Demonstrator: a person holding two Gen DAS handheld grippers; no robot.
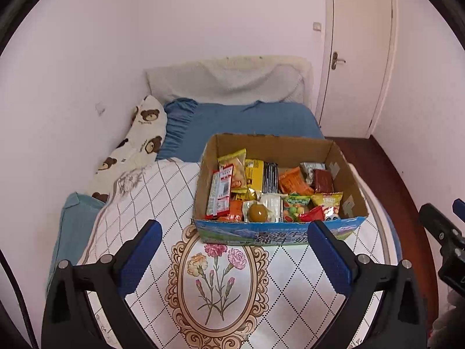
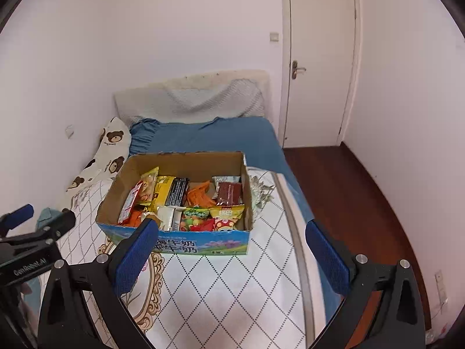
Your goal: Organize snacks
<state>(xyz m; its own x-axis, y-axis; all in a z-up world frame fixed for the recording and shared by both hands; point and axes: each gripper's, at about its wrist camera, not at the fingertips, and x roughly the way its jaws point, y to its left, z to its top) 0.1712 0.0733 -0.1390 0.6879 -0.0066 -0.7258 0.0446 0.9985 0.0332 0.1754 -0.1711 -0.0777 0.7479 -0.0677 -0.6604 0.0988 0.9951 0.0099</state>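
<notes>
Snacks [image 1: 270, 192] lie packed in the box [image 1: 279, 232] on the cloth [image 1: 145, 192], just ahead of both tools. Left gripper [image 1: 234, 248] and right gripper [image 2: 231, 250] stand spread, holding nothing, held back of the box, which would suit either reaching in or a finished job.

Brown cardboard box [image 1: 279, 145] — blue printed front; white quilt [image 1: 162, 192] — diamond-patterned.

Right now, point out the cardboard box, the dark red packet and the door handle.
cardboard box [image 1: 279, 234], left wrist view, printed blue front wall.
dark red packet [image 2: 230, 192], right wrist view, middle of wrapper.
door handle [image 2: 297, 69], right wrist view, lever.
</notes>
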